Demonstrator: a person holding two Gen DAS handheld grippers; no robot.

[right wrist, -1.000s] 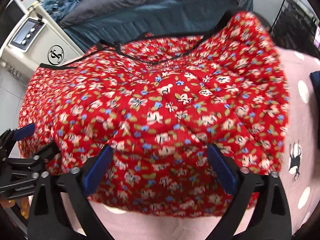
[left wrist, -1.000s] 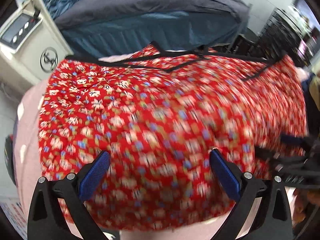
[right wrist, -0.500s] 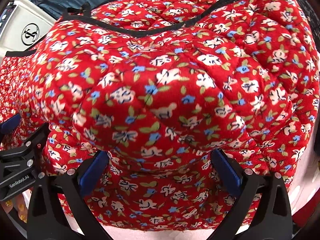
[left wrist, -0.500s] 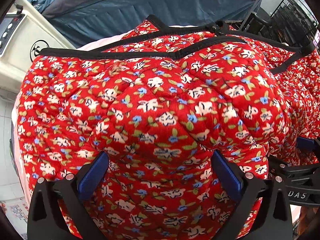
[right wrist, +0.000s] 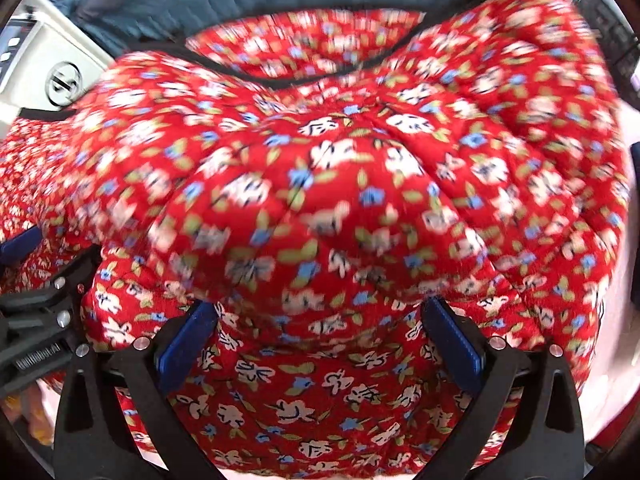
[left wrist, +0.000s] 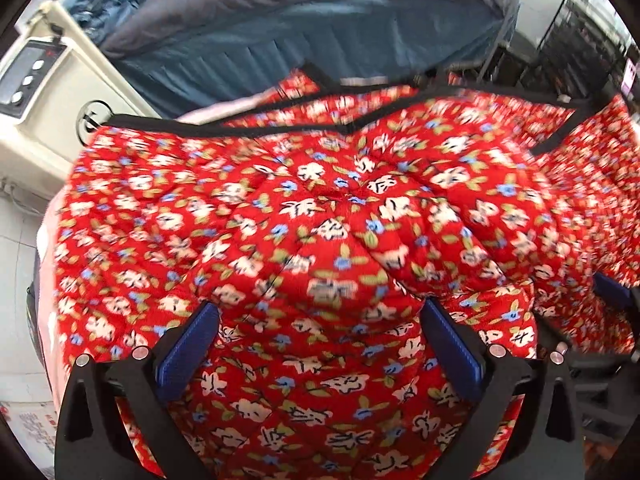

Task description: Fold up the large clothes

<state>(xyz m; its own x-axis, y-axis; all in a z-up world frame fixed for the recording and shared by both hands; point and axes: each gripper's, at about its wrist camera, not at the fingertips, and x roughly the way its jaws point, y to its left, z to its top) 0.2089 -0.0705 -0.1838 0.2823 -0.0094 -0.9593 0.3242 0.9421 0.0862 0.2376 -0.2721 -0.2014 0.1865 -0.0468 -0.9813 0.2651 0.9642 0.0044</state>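
The big red flowered quilted garment (left wrist: 340, 216) lay right in front of both grippers and bulged up between their fingers, so close that it filled almost all of each view. The left gripper (left wrist: 320, 344) had its blue pads (left wrist: 188, 348) spread wide, with a puffy fold of the cloth sitting between them and over them — it was not pinching anything. The right gripper (right wrist: 320, 340) looked the same, pads (right wrist: 452, 340) wide apart and the red garment (right wrist: 344, 184) heaped in the gap. The two grippers were side by side along the near edge, and neither looked nearer to the cloth than the other. The garment's long way ran left to right across both of them, and its black trim (left wrist: 224, 128) lay on the far side, away from the fingers — so the next fold would likely carry the near edge toward that trim. Much was hard to see: both pictures were blurry, the fingertips were partly buried in cloth, and the near hem was cut off below. I could not tell how many layers were stacked. Beyond the cloth sat a white machine (left wrist: 44, 92) and a dark blue cover (left wrist: 304, 40).
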